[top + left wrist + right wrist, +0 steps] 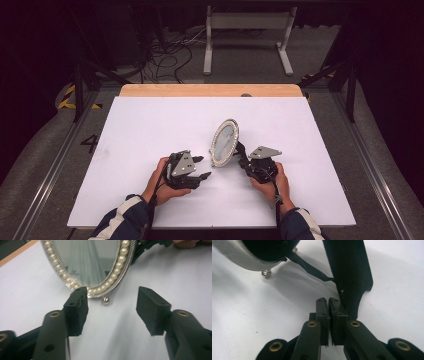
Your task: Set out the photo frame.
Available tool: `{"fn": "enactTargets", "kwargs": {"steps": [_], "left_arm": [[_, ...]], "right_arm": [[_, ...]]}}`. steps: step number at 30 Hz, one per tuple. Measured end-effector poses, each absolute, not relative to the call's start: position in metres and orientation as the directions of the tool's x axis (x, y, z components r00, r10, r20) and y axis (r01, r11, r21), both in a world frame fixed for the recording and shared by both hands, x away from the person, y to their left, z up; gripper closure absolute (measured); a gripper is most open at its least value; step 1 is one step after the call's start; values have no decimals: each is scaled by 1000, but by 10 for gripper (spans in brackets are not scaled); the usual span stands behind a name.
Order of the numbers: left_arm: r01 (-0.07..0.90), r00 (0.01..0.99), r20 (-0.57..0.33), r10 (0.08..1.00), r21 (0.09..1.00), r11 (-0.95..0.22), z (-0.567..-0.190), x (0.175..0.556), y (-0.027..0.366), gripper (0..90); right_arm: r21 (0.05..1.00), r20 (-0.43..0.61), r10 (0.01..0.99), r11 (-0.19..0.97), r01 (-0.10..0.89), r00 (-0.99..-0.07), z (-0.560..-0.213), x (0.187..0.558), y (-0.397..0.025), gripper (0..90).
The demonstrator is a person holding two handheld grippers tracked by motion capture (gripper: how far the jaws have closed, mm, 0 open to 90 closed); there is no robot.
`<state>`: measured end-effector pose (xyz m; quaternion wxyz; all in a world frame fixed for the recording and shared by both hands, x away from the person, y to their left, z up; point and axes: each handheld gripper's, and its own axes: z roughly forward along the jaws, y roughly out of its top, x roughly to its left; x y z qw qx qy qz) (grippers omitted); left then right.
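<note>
Currently I see the oval mirror (224, 141) standing tilted near the centre of the high view, on the white bench (150, 130). Its frame is silver with a ring of pearl beads (119, 263), and a small ball foot (105, 300) under the lower rim touches the bench surface.

My left gripper (199, 167) sits at the lower centre-left of the high view, held in the left hand (161, 182). Its jaws are spread wide and hold nothing. In the left gripper view they point at the lower edge of the mirror, with the left-hand jaw just in front of the rim; I cannot tell whether it touches.

My right gripper (244, 160) lies lower right of the mirror, held in the right hand (272, 184). Its jaws are pressed together. In the right gripper view they sit right beside the black back stand (350, 272) of the mirror, at that frame's centre; I cannot tell whether anything is pinched between them.
</note>
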<state>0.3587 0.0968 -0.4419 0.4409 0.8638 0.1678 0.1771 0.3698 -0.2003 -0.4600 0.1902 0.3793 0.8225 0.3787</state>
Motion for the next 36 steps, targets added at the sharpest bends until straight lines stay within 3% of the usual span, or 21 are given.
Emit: {"fn": "enactTargets", "kwargs": {"steps": [5, 10, 24, 36], "left_arm": [[162, 862, 159, 482, 813, -558, -443, 354, 120, 271], [188, 849, 149, 507, 810, -555, -446, 348, 141, 203], [237, 817, 155, 555, 788, -569, -454, 342, 167, 171], [220, 828, 171, 535, 778, -589, -456, 342, 161, 172]], "right_arm": [[801, -30, 726, 429, 417, -687, -452, 353, -194, 802], [823, -41, 695, 431, 370, -718, -443, 337, -184, 661], [870, 36, 746, 304, 389, -665, -431, 334, -166, 445], [882, 71, 773, 246, 402, -630, -429, 348, -149, 469]]}}
